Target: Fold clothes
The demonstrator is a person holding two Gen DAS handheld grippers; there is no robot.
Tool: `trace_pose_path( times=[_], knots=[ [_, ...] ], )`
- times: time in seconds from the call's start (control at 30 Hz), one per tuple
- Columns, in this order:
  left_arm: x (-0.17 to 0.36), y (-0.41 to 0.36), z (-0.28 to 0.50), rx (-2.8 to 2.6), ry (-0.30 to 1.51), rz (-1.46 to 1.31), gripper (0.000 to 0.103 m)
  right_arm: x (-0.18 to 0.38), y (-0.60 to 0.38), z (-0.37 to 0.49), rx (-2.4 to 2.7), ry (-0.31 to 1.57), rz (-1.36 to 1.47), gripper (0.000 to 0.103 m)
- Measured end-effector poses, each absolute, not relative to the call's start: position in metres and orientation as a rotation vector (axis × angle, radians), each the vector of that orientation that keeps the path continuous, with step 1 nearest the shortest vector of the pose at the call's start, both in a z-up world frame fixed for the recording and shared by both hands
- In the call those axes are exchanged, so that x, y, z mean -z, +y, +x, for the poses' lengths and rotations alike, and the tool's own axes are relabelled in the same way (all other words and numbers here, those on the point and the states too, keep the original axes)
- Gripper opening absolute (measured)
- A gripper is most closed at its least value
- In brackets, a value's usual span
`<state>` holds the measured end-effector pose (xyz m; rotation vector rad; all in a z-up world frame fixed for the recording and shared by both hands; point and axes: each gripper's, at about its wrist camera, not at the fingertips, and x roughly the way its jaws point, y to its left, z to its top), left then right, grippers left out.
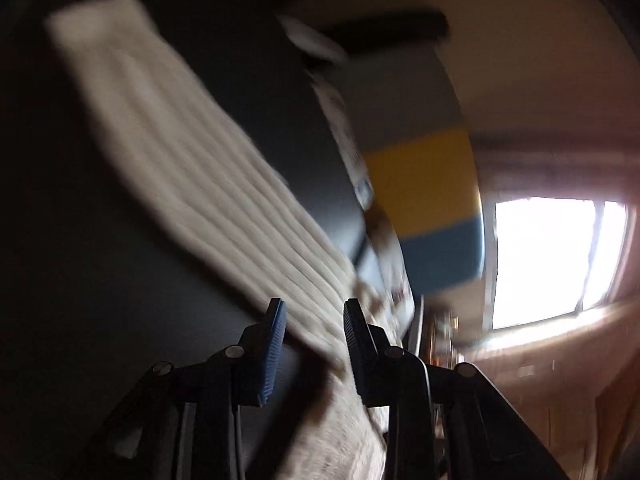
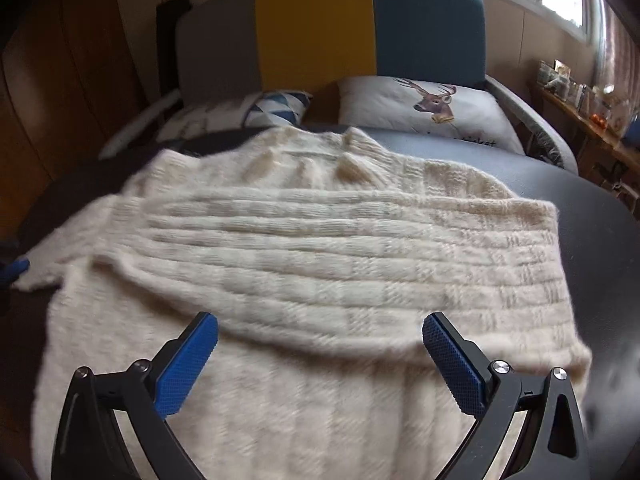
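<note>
Right gripper agape over sweater

Daylight only, from the window, blown out to pure white in the left wrist view. That view is heavily motion-blurred and dim; its left half falls to near black. The right wrist view is brighter and sharper in the middle, with the cream sweater evenly lit. Its edges smear, and fisheye bending curves the headboard.
</note>
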<state>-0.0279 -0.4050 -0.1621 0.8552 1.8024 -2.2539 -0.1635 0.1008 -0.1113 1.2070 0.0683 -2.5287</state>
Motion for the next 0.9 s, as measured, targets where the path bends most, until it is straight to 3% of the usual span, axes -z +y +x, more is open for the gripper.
trace_pose_path(
  times=[0.23, 0.9],
  knots=[
    [0.193, -0.514, 0.053, 1.902, 1.935, 0.558, 0.032, 0.107, 0.078, -0.122, 2.496, 0.053, 1.159, 0.103],
    [0.228, -0.549, -0.012, 1.725, 2.082, 0.548, 0.032, 0.132, 0.06, -0.114, 2.465, 0.127, 1.253, 0.103]
  ],
)
